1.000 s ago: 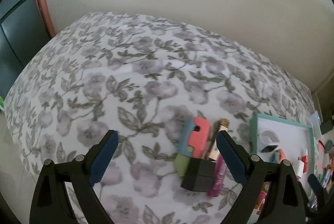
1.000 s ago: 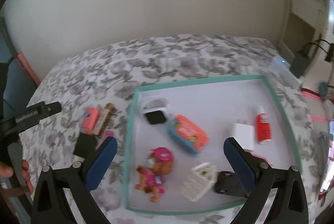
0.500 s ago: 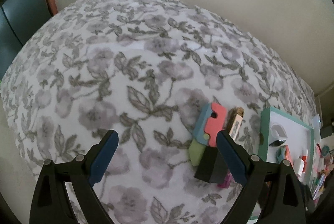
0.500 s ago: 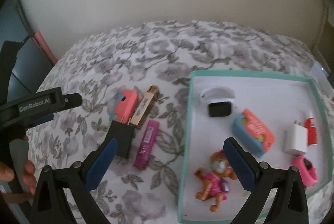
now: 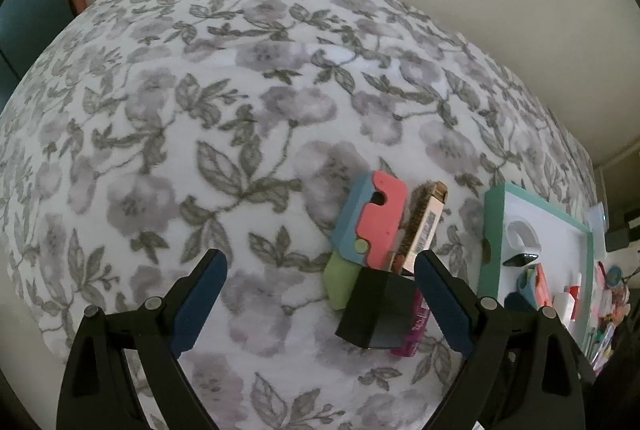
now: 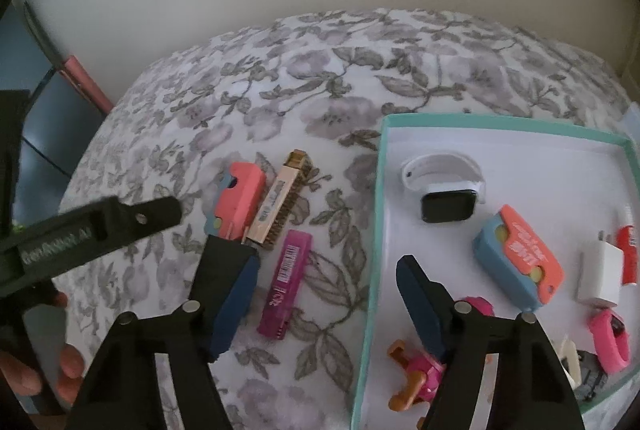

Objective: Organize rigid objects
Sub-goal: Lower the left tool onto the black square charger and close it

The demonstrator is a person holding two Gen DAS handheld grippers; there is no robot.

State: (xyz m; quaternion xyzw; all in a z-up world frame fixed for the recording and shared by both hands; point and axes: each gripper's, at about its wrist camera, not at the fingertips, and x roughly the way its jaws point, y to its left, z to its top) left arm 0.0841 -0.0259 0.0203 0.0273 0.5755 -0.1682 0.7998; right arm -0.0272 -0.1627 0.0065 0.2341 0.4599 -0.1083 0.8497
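Note:
Several loose objects lie together on the floral bedspread [image 5: 200, 109]: a coral-and-blue case [image 5: 372, 222] [image 6: 238, 203], a beige brush-like bar [image 5: 424, 226] [image 6: 280, 205], a black block [image 5: 376, 314] [image 6: 222, 268] and a magenta tube [image 6: 286, 280] [image 5: 416, 330]. My left gripper [image 5: 320, 286] is open and empty, just before the black block. My right gripper [image 6: 326, 294] is open and empty, above the magenta tube, left of the teal tray [image 6: 372, 262].
The teal tray [image 5: 490, 254] holds a white smartwatch [image 6: 444, 189], a blue-and-coral case [image 6: 520, 262], a white charger [image 6: 602, 274], a red-and-white bottle [image 6: 628, 250], a pink figure [image 6: 424, 374] and other small items. A wall runs behind the bed.
My right gripper has swung left from over the tray to over the loose objects on the bedspread. My left gripper has drawn closer to the black block. Both stayed open.

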